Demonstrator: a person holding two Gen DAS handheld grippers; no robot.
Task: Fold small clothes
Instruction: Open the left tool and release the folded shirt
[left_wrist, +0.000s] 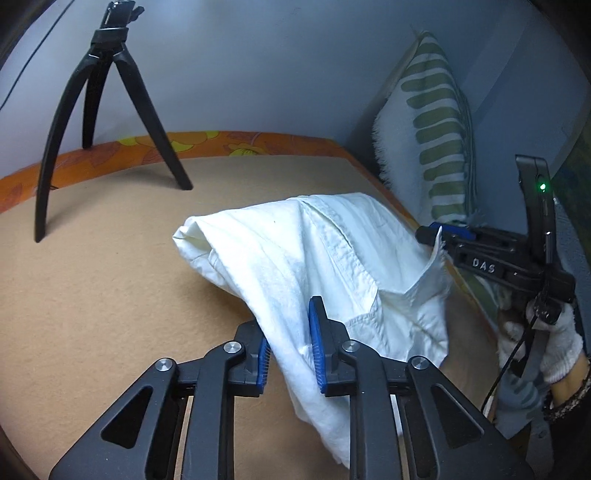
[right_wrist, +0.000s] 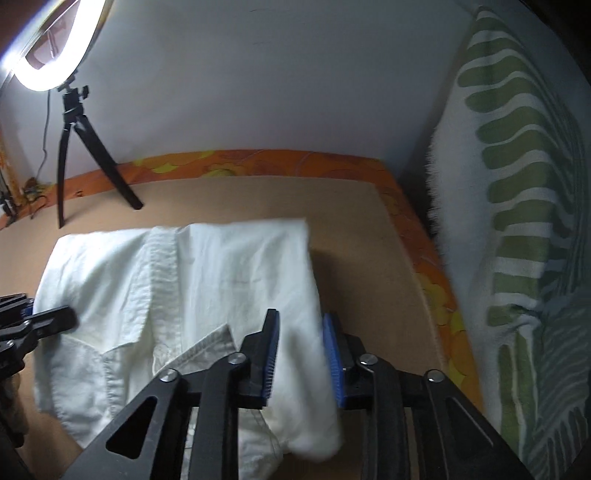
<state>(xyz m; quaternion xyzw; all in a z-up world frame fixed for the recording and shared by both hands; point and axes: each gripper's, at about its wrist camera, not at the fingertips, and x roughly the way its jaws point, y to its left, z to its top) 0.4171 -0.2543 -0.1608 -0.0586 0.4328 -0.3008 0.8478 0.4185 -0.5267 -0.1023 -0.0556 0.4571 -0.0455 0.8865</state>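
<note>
Tan blanket (left_wrist: 110, 280) spread flat over an orange flowered sheet (left_wrist: 236, 142), pale wall (left_wrist: 240, 66) behind; black tripod (left_wrist: 107, 122) standing at the far left of the blanket, seen from the right wrist topped by a glowing ring light (right_wrist: 48, 55); green-and-white striped pillow (left_wrist: 436, 125) propped upright against the wall at the right edge.

White shirt (left_wrist: 306, 258) bunched mid-blanket, partly lifted, button placket and a chest pocket facing up; far fold resting on the blanket, near edges raised toward both tools.

Left gripper (left_wrist: 290, 350) low in its own view, blue pads standing a little apart with a hanging fold of the shirt passing between them; cloth lying against the left pad, a sliver of gap at the right pad, so loosely around rather than pinched.

Right gripper (right_wrist: 301, 354) likewise parted, a thick roll of shirt edge draped between its blue pads and sagging below them; pads wider than the cloth, not pressing. Seen from the left wrist, same gripper at the far right, fingertips at a frayed shirt corner, held by a hand in a white knit glove (left_wrist: 554, 343); grip at that corner too small to judge from that side.
</note>
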